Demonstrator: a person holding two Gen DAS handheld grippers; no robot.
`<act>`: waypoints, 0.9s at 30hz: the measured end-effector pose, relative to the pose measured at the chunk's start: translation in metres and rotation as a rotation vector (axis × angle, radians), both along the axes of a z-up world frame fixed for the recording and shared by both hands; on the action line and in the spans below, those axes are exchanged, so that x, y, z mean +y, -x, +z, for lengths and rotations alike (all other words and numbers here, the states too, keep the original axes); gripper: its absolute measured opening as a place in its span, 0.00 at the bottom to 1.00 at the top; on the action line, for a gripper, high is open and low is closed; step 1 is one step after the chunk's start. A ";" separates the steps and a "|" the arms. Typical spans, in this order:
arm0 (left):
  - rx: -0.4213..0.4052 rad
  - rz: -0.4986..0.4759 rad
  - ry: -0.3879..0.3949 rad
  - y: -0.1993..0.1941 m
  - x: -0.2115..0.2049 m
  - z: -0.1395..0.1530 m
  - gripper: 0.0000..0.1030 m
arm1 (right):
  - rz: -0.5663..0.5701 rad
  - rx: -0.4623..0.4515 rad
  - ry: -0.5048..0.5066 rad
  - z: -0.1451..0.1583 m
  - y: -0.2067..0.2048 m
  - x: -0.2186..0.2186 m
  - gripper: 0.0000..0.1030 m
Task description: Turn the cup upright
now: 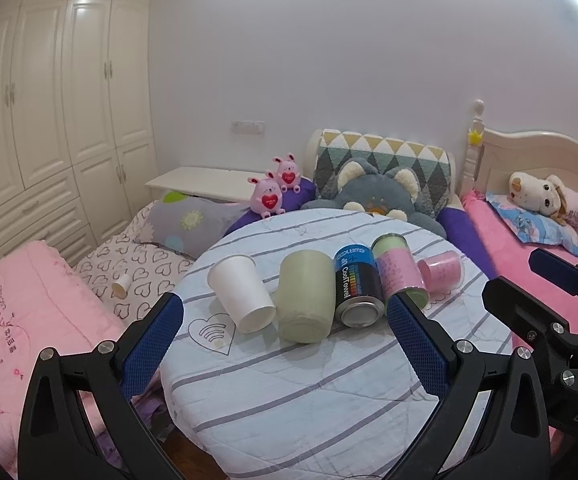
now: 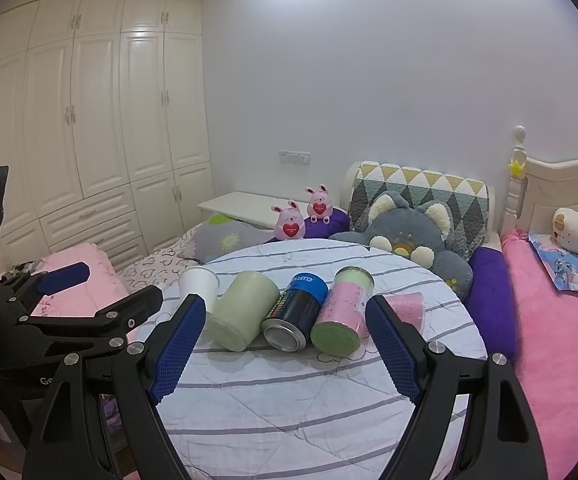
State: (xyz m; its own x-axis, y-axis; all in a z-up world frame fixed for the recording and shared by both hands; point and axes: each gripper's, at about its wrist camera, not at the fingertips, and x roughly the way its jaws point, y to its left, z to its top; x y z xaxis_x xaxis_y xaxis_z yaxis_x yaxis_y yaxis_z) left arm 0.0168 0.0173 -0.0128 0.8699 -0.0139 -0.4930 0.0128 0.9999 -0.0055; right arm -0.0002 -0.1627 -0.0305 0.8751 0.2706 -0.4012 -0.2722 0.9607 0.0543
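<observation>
Bedroom walls and a wardrobe (image 1: 49, 100) fill the upper half of both views; beds with plush toys line the centre and right. At frame centre stands a round table (image 1: 309, 392) under a striped cloth, its near half bare, which leaves room for an approach from the bottom of the frame.

Five containers lie on their sides in a row across the table's middle, most touching their neighbours, bases toward the cameras:
- green cup (image 1: 307, 296), the widest, centre;
- dark can (image 1: 357, 284), touching it on the right;
- pink-green can (image 1: 399, 274), further right;
- white cup (image 1: 243, 292), left end, base tilted toward the frame bottom;
- pink cup (image 1: 441, 272), right end, smallest, partly hidden by the right-hand finger.

Which cup the task means cannot be told; all three lie tipped. The end cups have free outer sides, so they probably offer easier access; the green cup is hemmed in.

Left gripper (image 1: 285, 336) hovers short of the row, fingers spread wide, empty. Right gripper (image 2: 285, 340) likewise stands spread and empty, framing the cans. Each gripper appears at the edge of the other's view, so the two are close together.
</observation>
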 end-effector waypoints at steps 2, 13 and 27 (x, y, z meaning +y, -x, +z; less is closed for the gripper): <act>0.003 0.003 -0.001 -0.002 0.001 -0.001 1.00 | -0.003 0.000 0.003 -0.001 -0.001 0.002 0.81; 0.026 0.016 0.004 -0.010 0.011 -0.009 1.00 | -0.003 0.027 0.005 -0.006 -0.010 0.003 0.81; 0.055 0.072 0.016 -0.028 0.044 -0.018 1.00 | 0.025 0.077 0.012 -0.015 -0.036 0.020 0.81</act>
State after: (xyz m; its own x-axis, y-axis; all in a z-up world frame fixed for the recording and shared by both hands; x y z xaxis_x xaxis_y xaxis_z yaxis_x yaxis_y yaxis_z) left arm 0.0452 0.0616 -0.0309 0.8404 0.0398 -0.5405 -0.0599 0.9980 -0.0197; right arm 0.0359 -0.1428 -0.0454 0.8346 0.2862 -0.4706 -0.2912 0.9545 0.0642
